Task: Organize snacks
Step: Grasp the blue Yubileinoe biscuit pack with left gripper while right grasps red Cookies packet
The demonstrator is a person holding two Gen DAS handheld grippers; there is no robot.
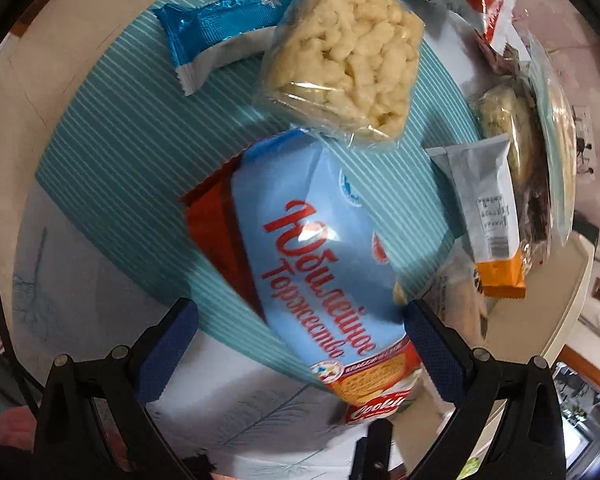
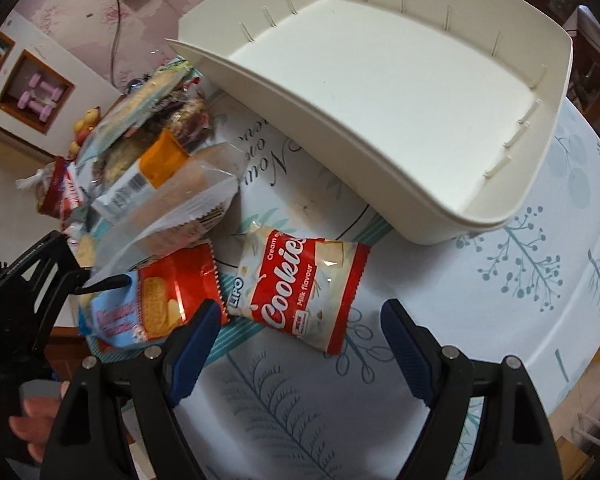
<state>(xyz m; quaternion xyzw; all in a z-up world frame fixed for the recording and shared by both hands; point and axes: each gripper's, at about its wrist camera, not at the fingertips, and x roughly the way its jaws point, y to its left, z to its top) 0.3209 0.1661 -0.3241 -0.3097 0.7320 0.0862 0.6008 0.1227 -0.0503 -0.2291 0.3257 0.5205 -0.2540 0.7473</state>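
Note:
In the left wrist view, my left gripper [image 1: 300, 328] is open, its blue pads on either side of a long blue-and-red biscuit pack [image 1: 312, 248] lying on a teal ribbed mat [image 1: 112, 128]. A clear bag of puffed corn [image 1: 340, 52] and a blue wrapped bar [image 1: 224, 24] lie beyond. In the right wrist view, my right gripper [image 2: 300, 324] is open and empty just above a red-and-white Cookies packet [image 2: 296, 292]. An empty cream tray [image 2: 380, 92] stands behind it. The biscuit pack [image 2: 148, 308] and the left gripper [image 2: 80, 280] show at the left.
A pile of other snacks [image 2: 152, 152] lies left of the tray; it also shows in the left wrist view [image 1: 512, 168], with a grey-and-orange sachet [image 1: 488, 208]. The round table has a leaf-print cloth [image 2: 500, 288]. The table's edge curves at right.

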